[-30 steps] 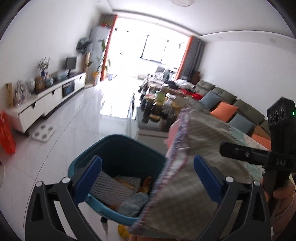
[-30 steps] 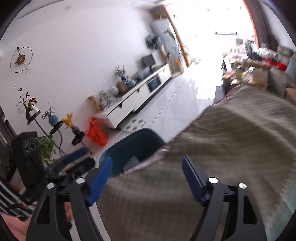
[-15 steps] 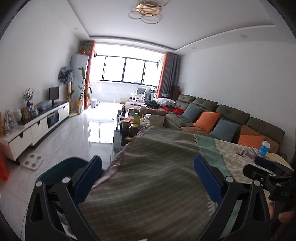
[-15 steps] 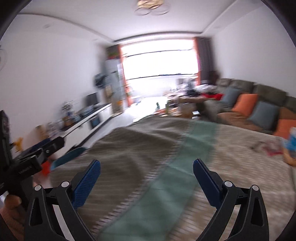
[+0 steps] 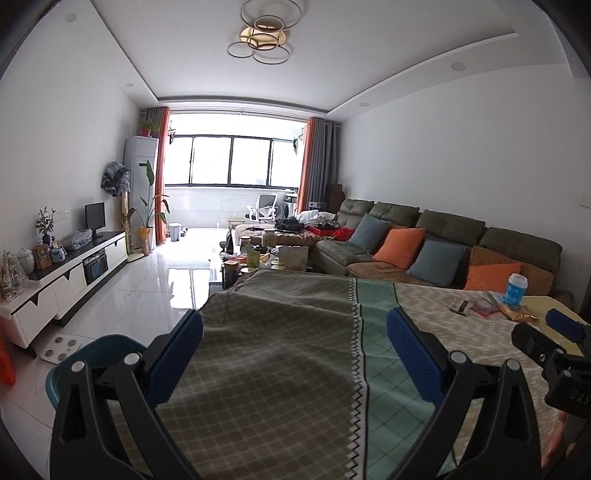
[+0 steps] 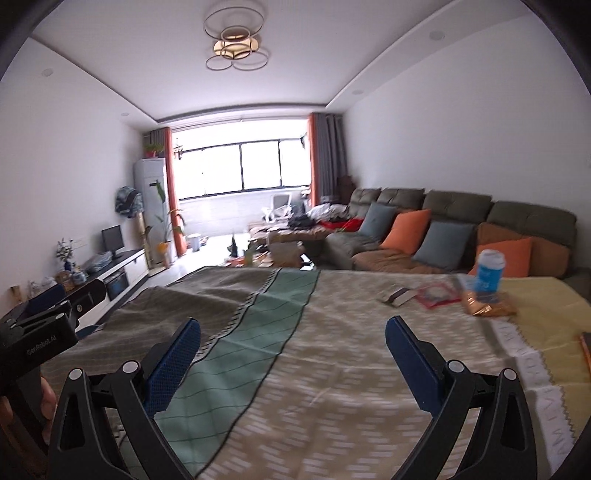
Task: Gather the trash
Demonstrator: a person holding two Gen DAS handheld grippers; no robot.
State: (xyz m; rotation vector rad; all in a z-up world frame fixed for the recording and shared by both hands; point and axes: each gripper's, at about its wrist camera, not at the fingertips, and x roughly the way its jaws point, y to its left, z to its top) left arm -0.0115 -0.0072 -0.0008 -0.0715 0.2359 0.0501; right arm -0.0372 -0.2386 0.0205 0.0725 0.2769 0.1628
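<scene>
Home living room. Long sectional sofa (image 5: 443,236) at 2 o'clock, olive and brown, with orange and grey-blue cushions (image 5: 400,246). Low white TV cabinet (image 5: 62,284) at 9 o'clock along the wall, carrying a small screen (image 5: 95,218), jars and a vase. Wide balcony window (image 5: 232,160) at 12 o'clock, orange and grey curtains (image 5: 317,162) at its sides. Ring-shaped ceiling lamp (image 5: 263,34) overhead. Glossy white tile floor (image 5: 147,291). Patterned cloth (image 6: 332,332) over a table in the foreground.

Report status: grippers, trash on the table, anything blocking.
Left gripper and right gripper open, empty. Blue cup, gold wrapper, red packet at the table's far right. Teal bin at left. Nothing blocking.
</scene>
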